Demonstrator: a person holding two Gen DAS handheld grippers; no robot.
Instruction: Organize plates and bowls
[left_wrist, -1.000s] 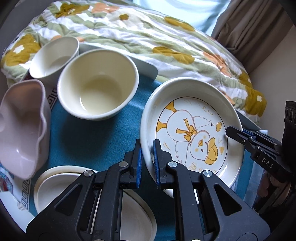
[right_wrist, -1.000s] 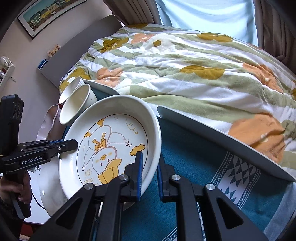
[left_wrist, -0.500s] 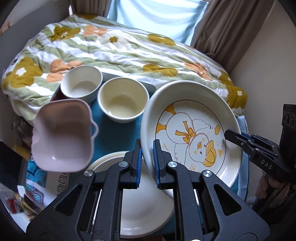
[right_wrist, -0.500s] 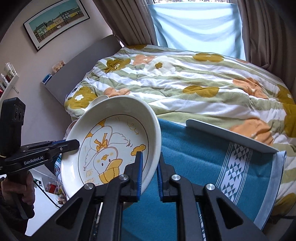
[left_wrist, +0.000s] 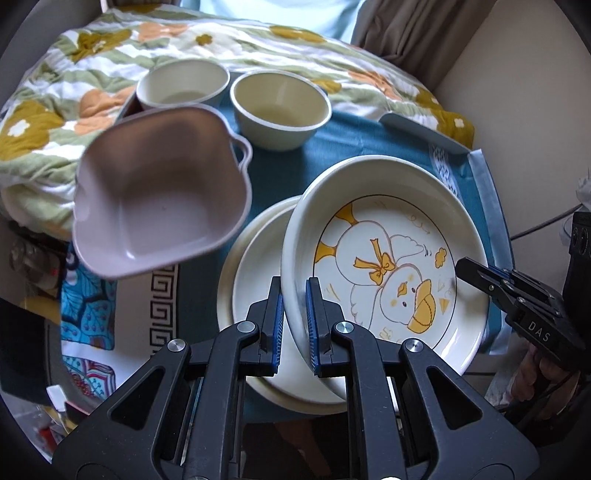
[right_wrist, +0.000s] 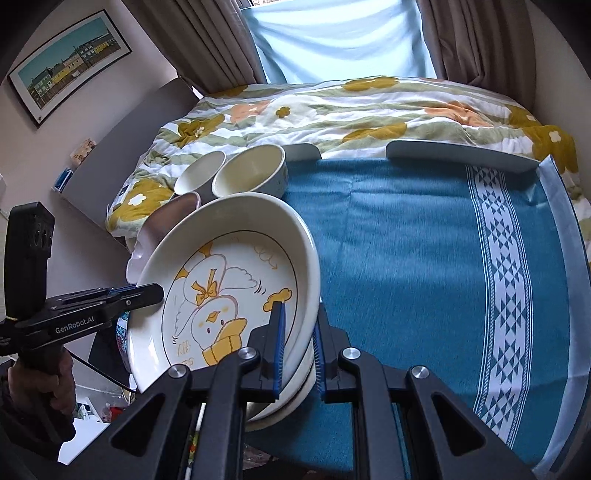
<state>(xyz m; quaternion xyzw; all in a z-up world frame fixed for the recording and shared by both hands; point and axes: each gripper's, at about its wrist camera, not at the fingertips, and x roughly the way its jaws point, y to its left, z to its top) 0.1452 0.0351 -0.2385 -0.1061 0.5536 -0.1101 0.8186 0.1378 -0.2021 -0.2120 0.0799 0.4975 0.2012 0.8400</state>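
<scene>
Clamping opposite rims of the duck plate (left_wrist: 388, 266) with left hand-held gripper (left_wrist: 294, 325) and right hand-held gripper (right_wrist: 297, 350), both narrow. Carrying it level, centring over the plain plate (left_wrist: 255, 295) on the bench (right_wrist: 406, 258) before lowering. Versus a second earlier: now hovering above that plate; pink bowl (left_wrist: 159, 199) and cream bowls (left_wrist: 280, 110) farther off.

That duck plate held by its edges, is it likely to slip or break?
The duck plate looks like glazed ceramic: probably stiff, slick and chippable. The left gripper and right gripper pinch only opposite rims, so it might pivot.
</scene>
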